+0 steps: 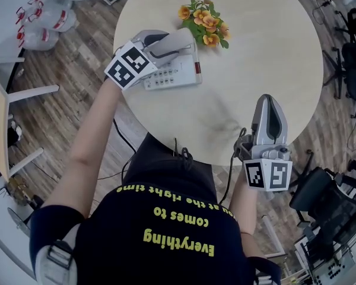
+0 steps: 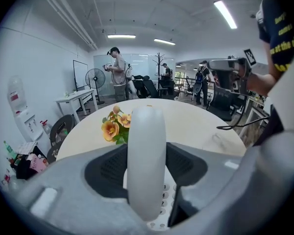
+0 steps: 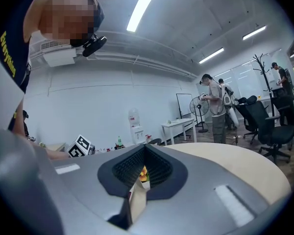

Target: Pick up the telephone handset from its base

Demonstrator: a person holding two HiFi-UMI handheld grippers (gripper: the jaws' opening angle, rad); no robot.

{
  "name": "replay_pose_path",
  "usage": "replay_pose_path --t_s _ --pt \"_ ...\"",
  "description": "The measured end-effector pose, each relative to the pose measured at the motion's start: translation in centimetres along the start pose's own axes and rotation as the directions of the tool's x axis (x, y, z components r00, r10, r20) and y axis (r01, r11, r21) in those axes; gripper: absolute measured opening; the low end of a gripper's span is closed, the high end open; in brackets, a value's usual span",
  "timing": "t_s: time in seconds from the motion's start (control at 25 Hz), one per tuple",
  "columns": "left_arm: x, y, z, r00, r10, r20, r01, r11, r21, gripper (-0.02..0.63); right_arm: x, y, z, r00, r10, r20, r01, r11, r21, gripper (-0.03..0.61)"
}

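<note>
Slipping is the likeliest trouble from here: the handset (image 2: 146,160) is smooth and rounded and is gripped only across its middle, so a quick swing or a tilt of the wrist could let it pivot or slide out and drop onto the base (image 1: 175,76) below. The base sits near the bench (image 1: 255,58) edge on the person's side, so any cord tugging at it (none can be made out) might drag it towards that edge. A sideways sweep could also brush the orange flowers (image 1: 204,19) just beyond. The left claw (image 1: 157,45) stands partly open with both pads pressed on the handset's flanks, holding it over the base with the keypad showing underneath; whether it has fully cleared the cradle I cannot tell. The right claw (image 1: 270,120) hovers at the near bench edge, well apart from the phone, jaws closed together on nothing.
</note>
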State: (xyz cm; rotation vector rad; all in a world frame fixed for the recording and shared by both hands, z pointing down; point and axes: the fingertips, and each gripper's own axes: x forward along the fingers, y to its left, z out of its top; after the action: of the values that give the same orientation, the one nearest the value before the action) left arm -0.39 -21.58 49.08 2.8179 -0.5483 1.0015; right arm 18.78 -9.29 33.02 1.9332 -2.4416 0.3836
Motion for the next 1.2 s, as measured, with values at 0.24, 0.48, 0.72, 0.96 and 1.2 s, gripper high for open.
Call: replay_pose_path --t_s 0.24,0.48,0.72,0.96,1.2 --pt "-2.4 0.2 1.9 0.994 0.067 0.087 -0.063 0.997 -0.054 0.238 -0.7 0.6 1.2 1.0 0.005 0.025 -0.004 1.0 -0.026 0.012" --pt "-5.3 0.3 3.8 0.972 0.143 0.185 -0.12 0.984 -0.132 0.236 -1.4 1.3 2.7 0.998 0.021 0.056 -0.018 0.999 -0.05 0.012" --pt "-7.9 0.2 5.3 0.944 0.206 0.258 -0.16 0.969 -0.188 0.236 -1.6 2.0 3.8 0.996 0.039 0.082 -0.034 0.997 -0.064 0.012" --pt "-10.7 -0.3 7.1 0.915 0.246 0.321 -0.185 0.961 -0.207 0.236 -1.8 2.8 5.1 0.992 0.05 0.113 -0.041 0.996 -0.076 0.011" --pt "-13.6 -0.9 9.3 0.873 0.284 0.396 -0.211 0.953 -0.217 0.236 -2.2 3.6 6.5 0.987 0.051 0.149 -0.036 0.995 -0.096 0.011"
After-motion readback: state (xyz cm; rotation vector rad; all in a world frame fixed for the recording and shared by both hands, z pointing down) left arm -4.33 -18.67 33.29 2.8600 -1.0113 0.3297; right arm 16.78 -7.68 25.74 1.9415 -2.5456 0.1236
